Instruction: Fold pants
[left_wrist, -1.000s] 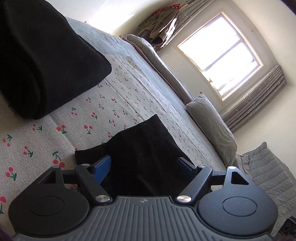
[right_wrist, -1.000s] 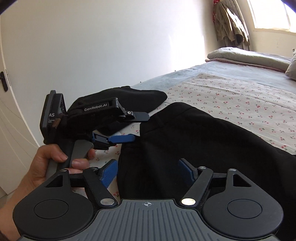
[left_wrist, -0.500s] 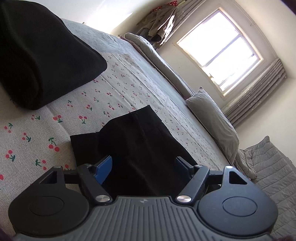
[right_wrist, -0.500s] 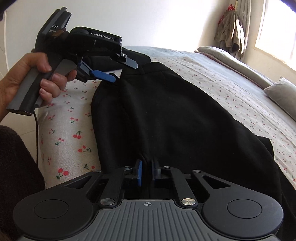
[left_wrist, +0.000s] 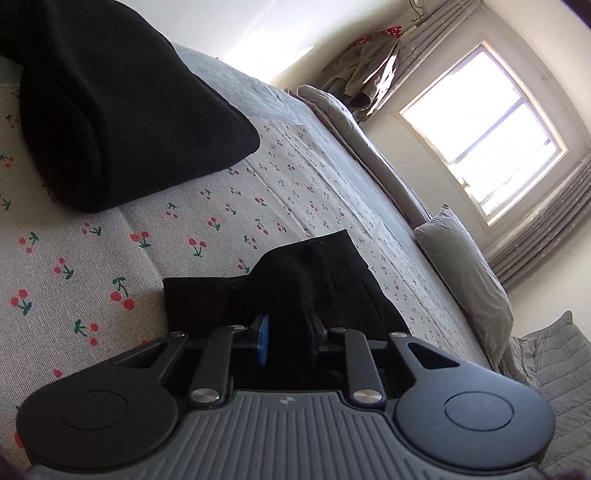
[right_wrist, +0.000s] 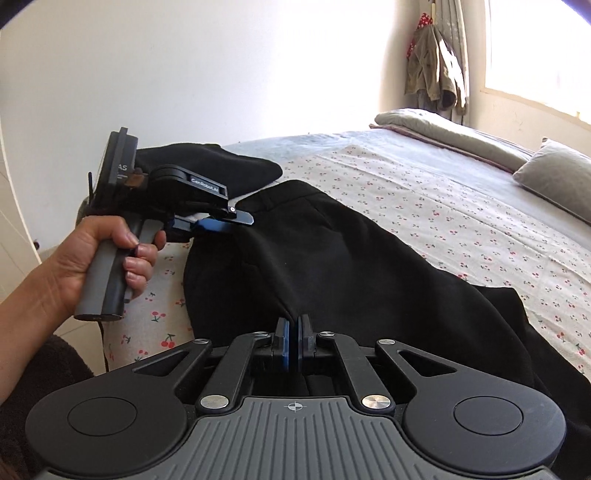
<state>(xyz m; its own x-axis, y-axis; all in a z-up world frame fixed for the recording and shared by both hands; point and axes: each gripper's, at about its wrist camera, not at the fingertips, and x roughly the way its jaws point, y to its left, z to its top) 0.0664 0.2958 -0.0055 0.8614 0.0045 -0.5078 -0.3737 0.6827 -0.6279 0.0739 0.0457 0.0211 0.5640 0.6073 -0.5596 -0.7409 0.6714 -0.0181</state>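
Two hand-held grippers: the left hand-held gripper (right_wrist: 231, 221) and the right hand-held gripper (right_wrist: 294, 345). One hand (right_wrist: 99, 254) shows, around the left one's grip. One pair of black pants (right_wrist: 351, 266) lies spread on the one bed (right_wrist: 424, 192). One more dark folded garment (left_wrist: 122, 122) sits beside them. Two grey pillows: one (left_wrist: 465, 266) near the window (left_wrist: 484, 140), one long one (right_wrist: 443, 136) along the far edge. One window, and one jacket (right_wrist: 432, 74) hanging in the corner.
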